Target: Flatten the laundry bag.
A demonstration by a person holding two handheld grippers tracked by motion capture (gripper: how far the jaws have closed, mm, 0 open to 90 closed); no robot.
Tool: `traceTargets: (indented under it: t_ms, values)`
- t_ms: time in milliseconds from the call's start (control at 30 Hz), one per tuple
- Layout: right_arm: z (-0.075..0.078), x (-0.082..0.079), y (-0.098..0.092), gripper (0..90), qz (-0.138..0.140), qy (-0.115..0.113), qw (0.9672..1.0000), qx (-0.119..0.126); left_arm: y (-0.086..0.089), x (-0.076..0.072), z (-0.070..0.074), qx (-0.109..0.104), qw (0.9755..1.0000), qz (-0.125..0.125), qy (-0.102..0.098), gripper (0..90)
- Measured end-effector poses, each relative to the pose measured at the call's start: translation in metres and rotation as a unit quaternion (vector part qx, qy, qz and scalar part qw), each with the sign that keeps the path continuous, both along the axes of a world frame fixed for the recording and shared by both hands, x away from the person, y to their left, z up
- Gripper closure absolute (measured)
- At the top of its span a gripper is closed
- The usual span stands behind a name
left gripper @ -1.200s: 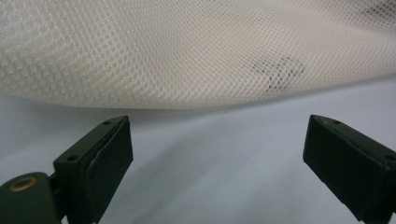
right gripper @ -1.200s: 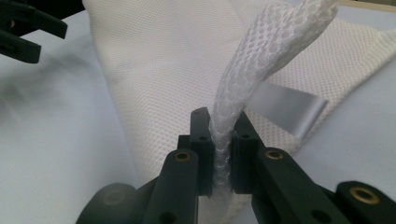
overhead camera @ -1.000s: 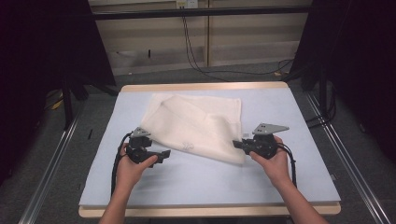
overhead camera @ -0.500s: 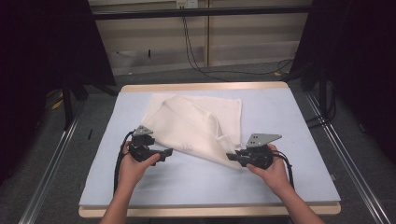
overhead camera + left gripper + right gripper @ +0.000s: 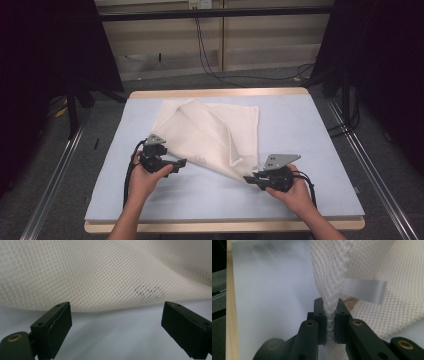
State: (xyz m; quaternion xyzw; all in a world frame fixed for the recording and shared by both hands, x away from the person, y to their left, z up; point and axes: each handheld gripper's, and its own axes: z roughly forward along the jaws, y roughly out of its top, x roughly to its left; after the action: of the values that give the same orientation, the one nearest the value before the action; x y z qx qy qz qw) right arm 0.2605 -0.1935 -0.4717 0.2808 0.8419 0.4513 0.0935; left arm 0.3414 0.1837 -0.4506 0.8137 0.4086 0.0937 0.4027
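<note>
Cream mesh cloth (image 5: 210, 132) lies partly folded on the blue table mat (image 5: 310, 150), near corner lifted. Right gripper (image 5: 248, 180) pinches that corner, jaws clamped tight. Left gripper (image 5: 183, 162) spread wide at cloth's edge, nothing between. Grey tag (image 5: 362, 291) on cloth: no readable writing.

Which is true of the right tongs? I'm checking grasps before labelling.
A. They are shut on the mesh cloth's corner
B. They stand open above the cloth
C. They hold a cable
A: in the right gripper view the right tongs pinch the white mesh cloth between shut jaws.
</note>
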Motion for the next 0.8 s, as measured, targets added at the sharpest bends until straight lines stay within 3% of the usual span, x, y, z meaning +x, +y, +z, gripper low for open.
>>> traceTargets:
  t_ms: [167, 300, 433, 567, 633, 733, 800]
  values:
    - [-0.004, -0.001, 0.0, 83.4, 0.002, 0.008, 1.0, 0.0, -0.005, 0.0, 0.0, 0.003, 1.0, -0.008, -0.001, 9.8]
    - [-0.005, -0.001, 0.003, 83.4, 0.005, 0.012, 0.9999, -0.008, -0.009, 0.0, 0.0, -0.007, 0.9999, -0.01, -0.002, 10.0]
    - [-0.006, -0.001, 0.006, 83.4, 0.012, 0.013, 0.9997, -0.017, -0.015, 0.0, 0.003, 0.0, 0.9998, -0.02, -0.002, 10.3]
    - [-0.007, -0.002, 0.007, 83.5, 0.013, 0.016, 0.9996, -0.018, -0.026, 0.0, 0.004, -0.014, 0.9996, -0.023, 0.0, 10.3]
    - [-0.008, -0.002, 0.008, 83.5, 0.016, 0.013, 0.9995, -0.023, -0.03, 0.001, 0.005, -0.006, 0.9992, -0.041, 0.001, 10.3]
    - [-0.008, -0.002, 0.009, 83.5, 0.017, 0.011, 0.9994, -0.027, -0.04, 0.0, 0.005, -0.018, 0.9988, -0.045, 0.009, 10.3]
    - [-0.008, -0.002, 0.01, 83.5, 0.016, 0.011, 0.9995, -0.027, -0.045, 0.001, 0.004, -0.014, 0.9985, -0.052, 0.01, 10.3]
